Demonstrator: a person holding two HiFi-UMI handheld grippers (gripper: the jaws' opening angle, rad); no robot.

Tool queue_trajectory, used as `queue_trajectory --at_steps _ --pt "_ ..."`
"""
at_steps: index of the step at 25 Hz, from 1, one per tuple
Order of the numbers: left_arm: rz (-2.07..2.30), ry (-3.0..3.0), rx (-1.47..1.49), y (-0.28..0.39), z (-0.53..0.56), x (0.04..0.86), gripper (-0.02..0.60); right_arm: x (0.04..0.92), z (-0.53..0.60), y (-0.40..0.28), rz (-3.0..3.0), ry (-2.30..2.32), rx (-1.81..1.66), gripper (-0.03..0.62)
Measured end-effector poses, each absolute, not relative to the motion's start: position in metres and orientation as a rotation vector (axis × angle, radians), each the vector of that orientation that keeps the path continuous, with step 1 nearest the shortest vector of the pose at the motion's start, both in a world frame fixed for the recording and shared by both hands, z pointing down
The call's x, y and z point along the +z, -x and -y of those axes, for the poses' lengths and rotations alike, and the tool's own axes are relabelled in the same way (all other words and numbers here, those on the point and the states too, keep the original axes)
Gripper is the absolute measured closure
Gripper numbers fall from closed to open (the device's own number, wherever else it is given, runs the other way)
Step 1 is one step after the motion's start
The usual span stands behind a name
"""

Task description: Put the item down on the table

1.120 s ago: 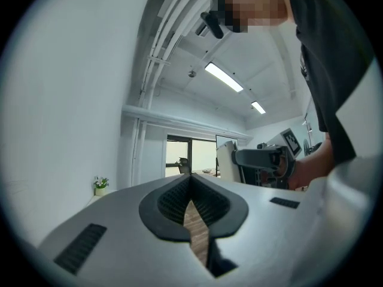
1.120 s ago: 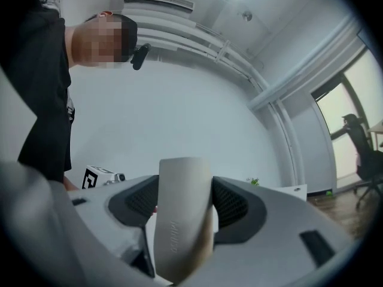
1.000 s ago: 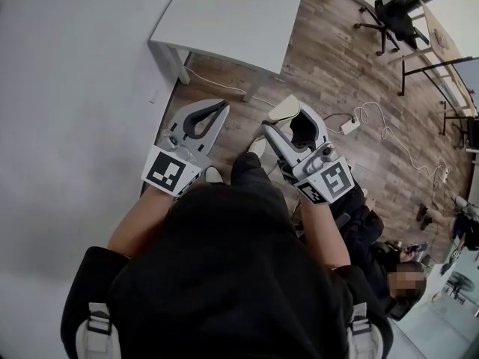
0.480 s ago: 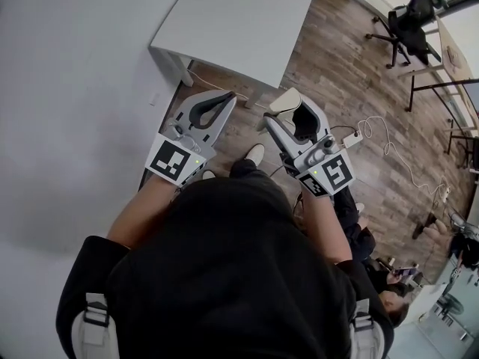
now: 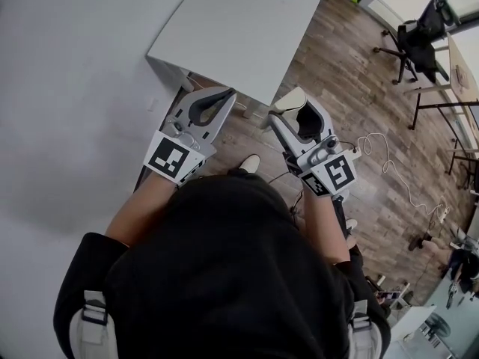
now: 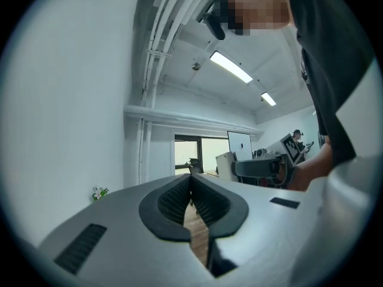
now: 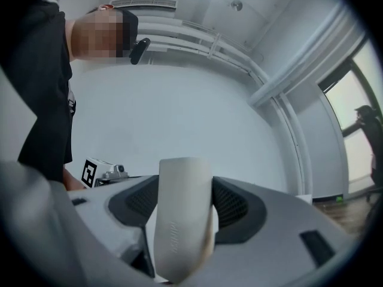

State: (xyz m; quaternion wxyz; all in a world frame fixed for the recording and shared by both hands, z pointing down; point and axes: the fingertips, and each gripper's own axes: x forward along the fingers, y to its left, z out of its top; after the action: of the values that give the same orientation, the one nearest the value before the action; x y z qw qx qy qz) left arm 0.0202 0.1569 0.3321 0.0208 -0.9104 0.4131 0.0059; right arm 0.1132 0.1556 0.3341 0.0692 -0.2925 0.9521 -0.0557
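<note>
Pale item clamped in the right gripper, held in front of the white table and not resting on it.

From where I stand, the right gripper (image 5: 297, 111) has its jaws pressed on either side of a smooth, off-white oblong item (image 7: 181, 217). The item stands upright between the dark ribbed pads and pokes out past the jaw tips. In the head view it sits just off the near edge of the table (image 5: 232, 28), over the wood floor (image 5: 352, 73) and apart from the tabletop. The left gripper (image 5: 222, 94) is held beside it, a little to the left, with its jaws brought together at the tips and nothing between them. It also hovers at the table's near edge. An office chair (image 5: 419, 40) stands well off to the right, and a white cable (image 5: 382, 144) trails across the floor.
</note>
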Motion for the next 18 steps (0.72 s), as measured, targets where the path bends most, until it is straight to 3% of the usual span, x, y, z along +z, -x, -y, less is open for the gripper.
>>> queue_trajectory --at_steps 7,18 --pt "-1.342 2.800 -0.033 -0.056 -0.116 0.331 0.588 0.331 -0.110 -0.150 -2.871 0.833 -0.174 0.312" --pt "-1.371 2.792 -0.044 -0.067 -0.097 0.361 0.588 0.360 -0.085 -0.153 -2.849 0.767 -0.236 0.312"
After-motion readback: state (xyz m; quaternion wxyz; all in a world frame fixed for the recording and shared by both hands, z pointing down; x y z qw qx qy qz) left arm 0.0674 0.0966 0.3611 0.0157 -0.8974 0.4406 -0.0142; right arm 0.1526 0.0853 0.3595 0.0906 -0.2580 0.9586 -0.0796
